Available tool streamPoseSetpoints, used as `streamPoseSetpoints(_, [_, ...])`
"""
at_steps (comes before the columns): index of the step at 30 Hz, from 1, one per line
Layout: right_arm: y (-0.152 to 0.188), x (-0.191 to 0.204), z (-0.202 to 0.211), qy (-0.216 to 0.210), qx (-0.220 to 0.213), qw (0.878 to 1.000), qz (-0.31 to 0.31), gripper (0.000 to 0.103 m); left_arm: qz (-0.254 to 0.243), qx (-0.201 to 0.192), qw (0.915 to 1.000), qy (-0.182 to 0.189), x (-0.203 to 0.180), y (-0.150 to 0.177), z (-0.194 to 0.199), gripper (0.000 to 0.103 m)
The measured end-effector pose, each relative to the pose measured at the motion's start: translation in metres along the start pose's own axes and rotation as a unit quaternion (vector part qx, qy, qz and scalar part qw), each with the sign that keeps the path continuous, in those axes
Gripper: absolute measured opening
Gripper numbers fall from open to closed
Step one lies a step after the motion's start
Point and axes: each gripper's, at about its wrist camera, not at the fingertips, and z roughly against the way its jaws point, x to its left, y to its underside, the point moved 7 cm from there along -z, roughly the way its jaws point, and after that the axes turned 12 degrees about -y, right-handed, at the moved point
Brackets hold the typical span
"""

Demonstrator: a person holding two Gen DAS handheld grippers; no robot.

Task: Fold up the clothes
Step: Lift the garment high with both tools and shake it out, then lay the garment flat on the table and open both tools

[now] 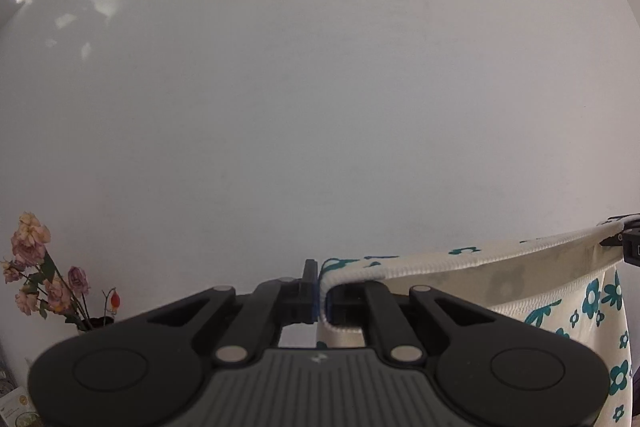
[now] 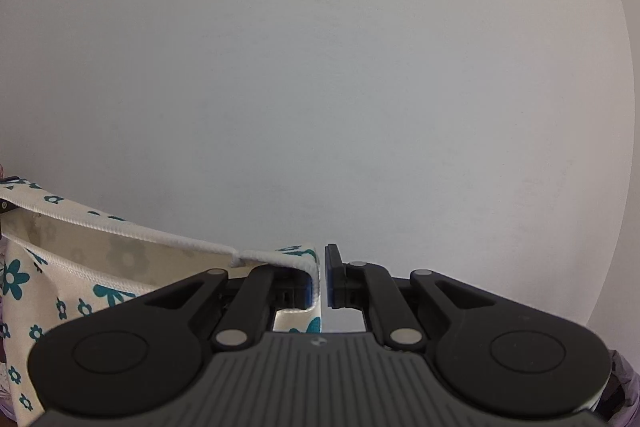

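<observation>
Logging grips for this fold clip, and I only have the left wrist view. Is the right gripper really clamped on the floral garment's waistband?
Observer: Yes. The right gripper pinches the waistband of the floral garment at its corner.
Operator: Does the band sag there?
Observer: It slopes down toward the right gripper, fairly taut, with a small stitched step near the grip.
Operator: Anything else at that end?
Observer: Purple fabric sits at the lower right edge.

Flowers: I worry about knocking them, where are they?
The flowers stand low at the left wrist view's left edge, against the wall, left of the left gripper.
</observation>
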Motion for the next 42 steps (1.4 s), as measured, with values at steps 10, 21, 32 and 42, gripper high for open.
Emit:
streamPoseSetpoints(10, [-0.048,0.005,0.005,0.022,-0.088,0.994,0.067,0.002,0.001,-0.093,0.9955,0.02,0.005,-0.046,0.033,0.003])
streamPoseSetpoints(21, [0.183,0.042,0.056,-0.055,0.061,0.986,0.147,0.002,-0.184,0.011,0.9728,0.141,-0.016,0.206,0.18,0.003])
streamPoseSetpoints(32, [0.424,0.099,0.208,-0.163,0.213,0.959,0.095,0.002,-0.222,0.147,0.9373,0.225,0.032,0.39,0.286,0.003])
streamPoseSetpoints(42, [0.443,0.095,0.203,-0.168,0.225,0.958,0.054,0.003,-0.221,0.163,0.9359,0.221,0.025,0.407,0.289,0.003])
